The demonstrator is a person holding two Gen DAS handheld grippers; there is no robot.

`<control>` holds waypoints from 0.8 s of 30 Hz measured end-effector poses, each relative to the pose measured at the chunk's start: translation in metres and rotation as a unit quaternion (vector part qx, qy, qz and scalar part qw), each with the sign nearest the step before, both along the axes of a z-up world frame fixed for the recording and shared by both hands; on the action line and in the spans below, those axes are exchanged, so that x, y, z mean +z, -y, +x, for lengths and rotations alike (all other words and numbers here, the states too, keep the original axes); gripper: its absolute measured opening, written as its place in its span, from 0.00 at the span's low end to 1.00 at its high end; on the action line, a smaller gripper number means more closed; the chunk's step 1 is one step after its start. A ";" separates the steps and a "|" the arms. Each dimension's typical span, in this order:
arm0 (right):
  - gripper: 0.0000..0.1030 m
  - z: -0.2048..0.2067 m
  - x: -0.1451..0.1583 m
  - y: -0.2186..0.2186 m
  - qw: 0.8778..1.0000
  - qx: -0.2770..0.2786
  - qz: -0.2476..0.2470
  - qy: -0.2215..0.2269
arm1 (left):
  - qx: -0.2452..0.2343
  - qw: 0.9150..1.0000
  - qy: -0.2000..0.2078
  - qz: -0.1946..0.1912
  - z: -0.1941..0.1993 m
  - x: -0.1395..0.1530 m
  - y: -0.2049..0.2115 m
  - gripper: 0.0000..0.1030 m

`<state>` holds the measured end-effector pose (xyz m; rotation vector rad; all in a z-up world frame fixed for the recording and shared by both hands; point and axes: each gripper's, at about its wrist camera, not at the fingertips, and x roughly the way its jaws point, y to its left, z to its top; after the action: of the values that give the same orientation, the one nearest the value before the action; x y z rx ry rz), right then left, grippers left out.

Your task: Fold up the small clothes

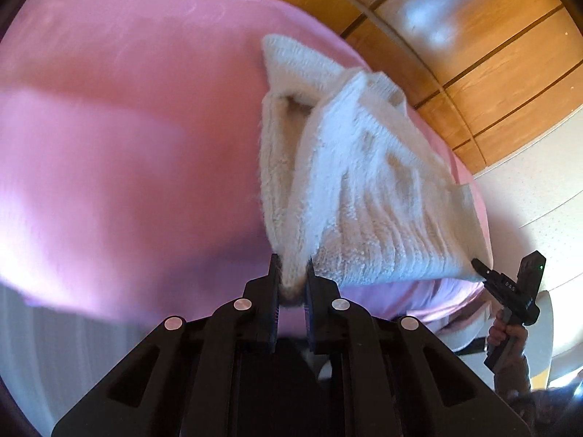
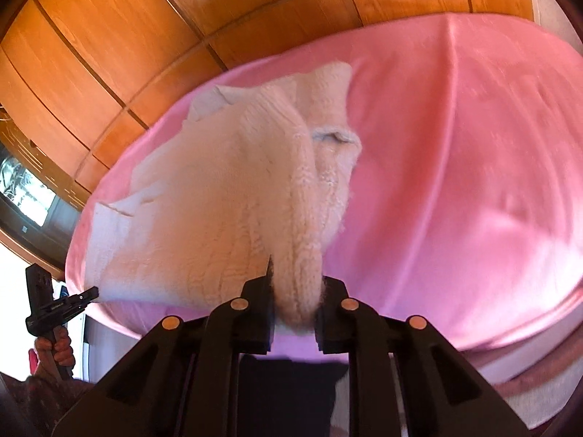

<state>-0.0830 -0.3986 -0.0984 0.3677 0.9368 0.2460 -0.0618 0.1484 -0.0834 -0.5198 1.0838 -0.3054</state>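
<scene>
The left gripper (image 1: pixel 293 276) has its jaws drawn narrow, pinching one near corner of the garment (image 1: pixel 349 167), a fluffy cream knit. From that corner the cloth hangs taut across to the right gripper (image 2: pixel 293 291), whose jaws are likewise nearly closed on the other near corner. The garment is lifted at its near edge, while its far part trails onto the pink bed (image 1: pixel 127 127) and looks bunched there, with a cuff or opening showing above the right gripper's hold.

The step in hand seems to be carrying the near edge over for a fold. The next move calls for both hands to travel together toward the far edge of the garment, keeping the span between them taut so the fold falls straight, then lowering before the jaws let go. The thick pile may cling to the pads, so release should be clean.

Beyond the garment, wooden wall panels (image 2: pixel 145 36) stand behind the bed. Left of the garment, by the bed's edge, is a dark framed screen or window (image 2: pixel 29 196); which it is cannot be told. Nothing lies on the bed in the fold's path.
</scene>
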 end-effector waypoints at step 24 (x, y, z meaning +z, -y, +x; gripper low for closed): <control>0.05 0.081 0.002 -0.149 0.981 0.129 -0.124 0.070 | -0.109 0.974 0.130 0.149 0.092 0.015 0.129 0.03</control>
<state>-0.0022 -0.2496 -0.0968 -0.0028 0.8639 0.3832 0.0305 0.0195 -0.0687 -0.0874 0.9105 -0.3829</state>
